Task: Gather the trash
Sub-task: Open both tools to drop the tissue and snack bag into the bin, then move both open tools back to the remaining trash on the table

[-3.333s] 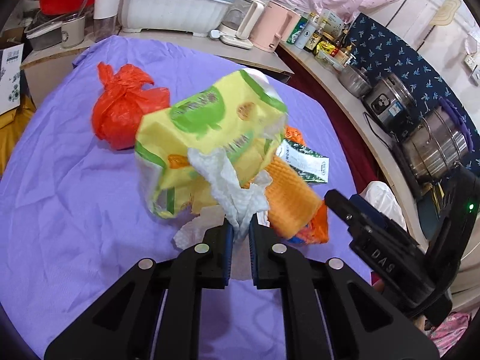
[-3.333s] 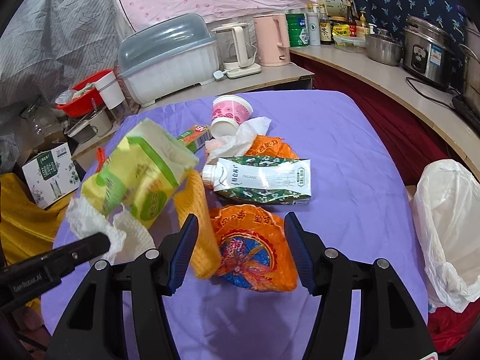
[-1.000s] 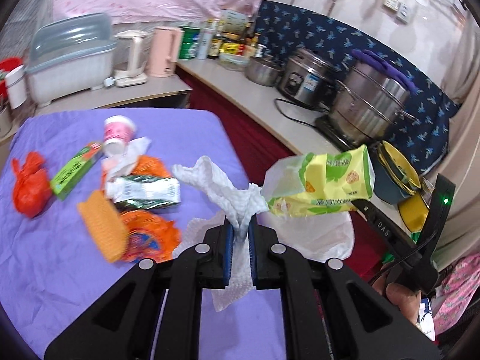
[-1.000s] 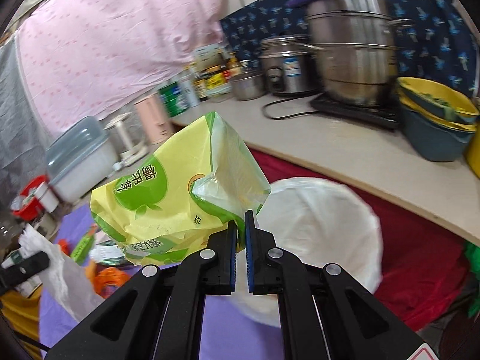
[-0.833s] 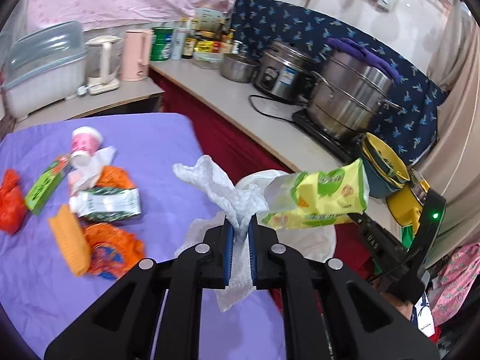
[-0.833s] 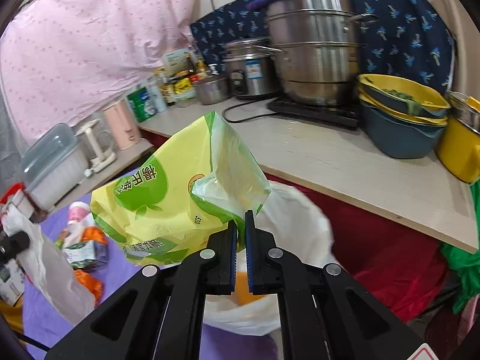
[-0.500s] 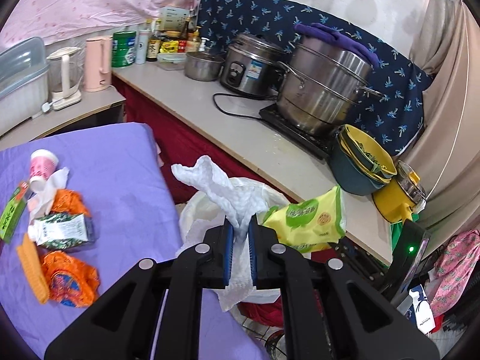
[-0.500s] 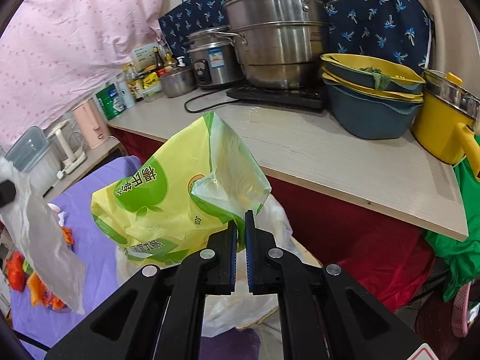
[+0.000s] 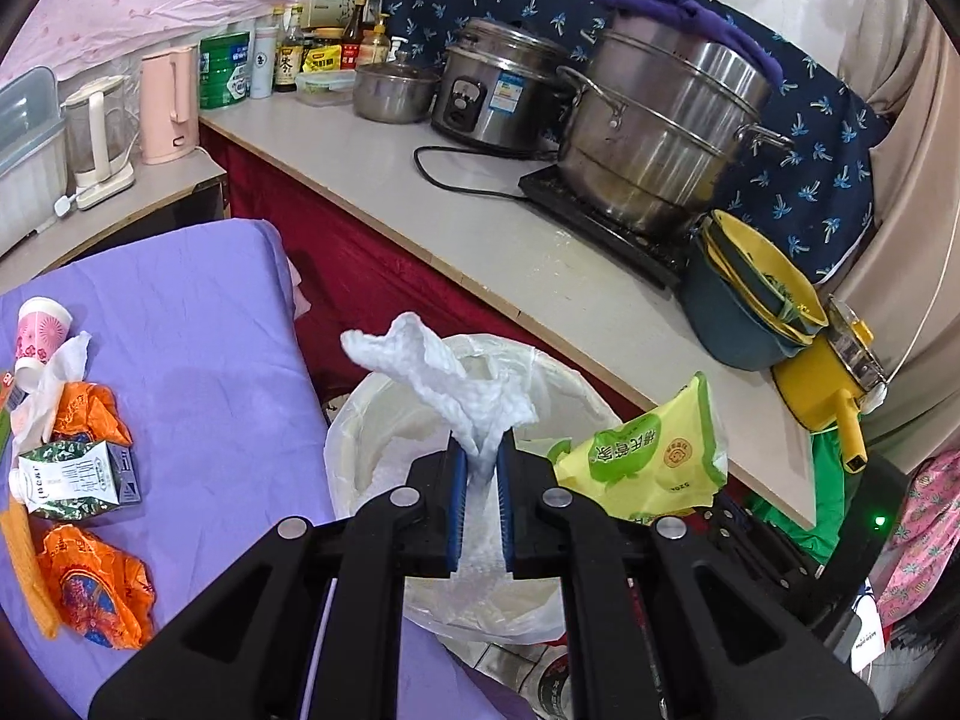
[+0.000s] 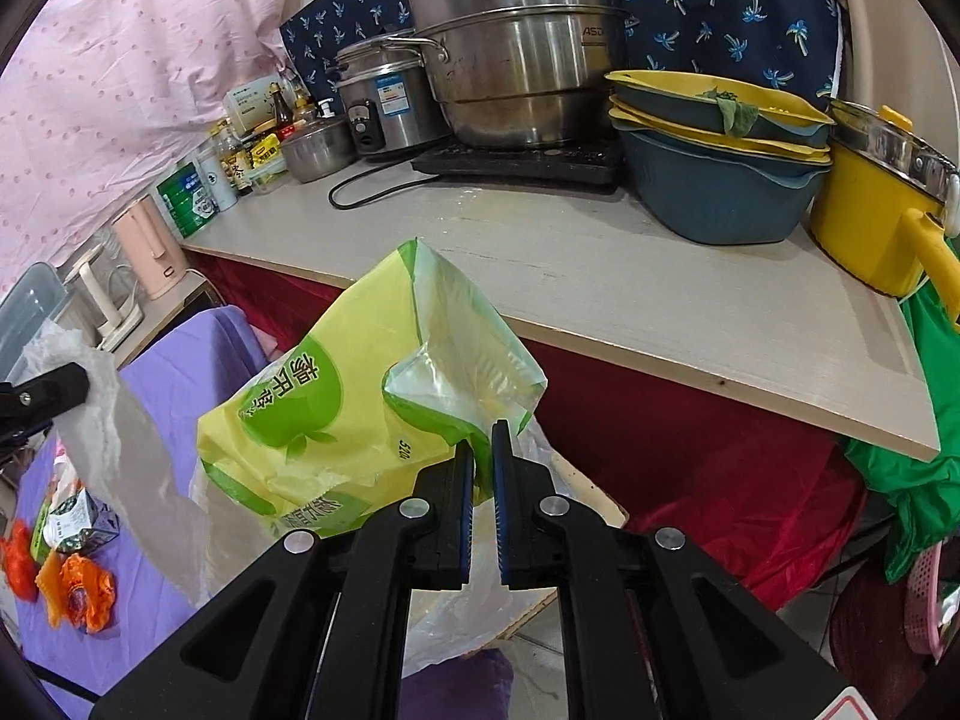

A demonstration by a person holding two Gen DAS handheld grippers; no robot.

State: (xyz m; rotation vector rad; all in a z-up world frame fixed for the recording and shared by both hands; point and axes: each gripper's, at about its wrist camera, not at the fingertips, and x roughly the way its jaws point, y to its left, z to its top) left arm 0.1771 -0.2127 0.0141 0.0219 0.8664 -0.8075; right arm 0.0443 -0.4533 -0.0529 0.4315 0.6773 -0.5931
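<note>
Fingers of the left gripper (image 9: 480, 474) are clamped narrow on a crumpled white paper towel (image 9: 444, 384); it is held directly above the open mouth of the white plastic-lined trash bin (image 9: 360, 420), which stands just beside the edge of the purple-covered desk (image 9: 198, 330).

Fingers of the right gripper (image 10: 483, 462) are pinched nearly shut on a corner of the yellow-green plastic snack bag (image 10: 336, 414). In the left wrist view that bag is seen hanging at the right-hand rim of the bin, part over the opening, part outside it.

Step in hand, as judged: carry is done, both items are staged over the bin, release is not yet made.

Next move, as judged:
- Paper towel can be dropped as is; it is centred over the opening.
- Snack bag is better shifted further in over the opening before the fingers are opened, since it is light and may catch on the rim or slide off outside.

More trash is left on the desk: a crumpled orange foil wrapper (image 9: 96, 588), a green-and-white drink carton (image 9: 78, 477), a pink paper cup (image 9: 42, 330), another tissue and an orange scrap beside it. Further trips are needed, so the task is judged well short of finished.
</note>
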